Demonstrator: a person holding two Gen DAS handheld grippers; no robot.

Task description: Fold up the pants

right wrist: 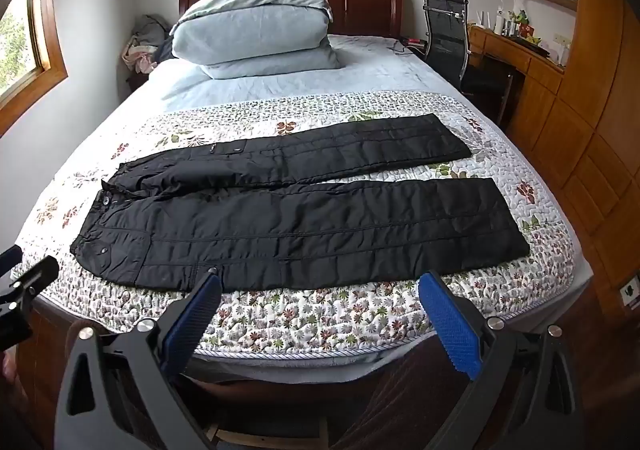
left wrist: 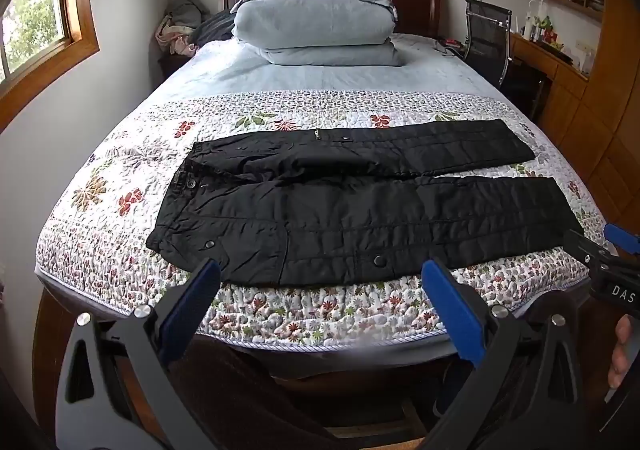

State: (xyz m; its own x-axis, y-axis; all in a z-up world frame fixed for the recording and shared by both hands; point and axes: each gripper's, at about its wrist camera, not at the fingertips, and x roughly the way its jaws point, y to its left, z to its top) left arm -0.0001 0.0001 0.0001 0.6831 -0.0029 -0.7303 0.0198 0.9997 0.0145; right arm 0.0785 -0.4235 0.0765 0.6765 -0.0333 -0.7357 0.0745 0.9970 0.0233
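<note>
Black padded pants (left wrist: pixel 352 194) lie flat across the floral quilt (left wrist: pixel 280 310), waist to the left, both legs spread apart toward the right; they also show in the right wrist view (right wrist: pixel 312 218). My left gripper (left wrist: pixel 320 282) is open and empty, held just before the near edge of the pants. My right gripper (right wrist: pixel 320 290) is open and empty at the near edge of the pants; it also shows at the right edge of the left wrist view (left wrist: pixel 600 250). My left gripper shows at the left edge of the right wrist view (right wrist: pixel 24 290).
A folded pale blue duvet (left wrist: pixel 316 18) is stacked at the head of the bed. A black chair (left wrist: pixel 486 38) and wooden desk (left wrist: pixel 536 62) stand to the right. Clothes (left wrist: pixel 180 26) pile at the far left. Wooden cabinets (right wrist: pixel 592 130) line the right wall.
</note>
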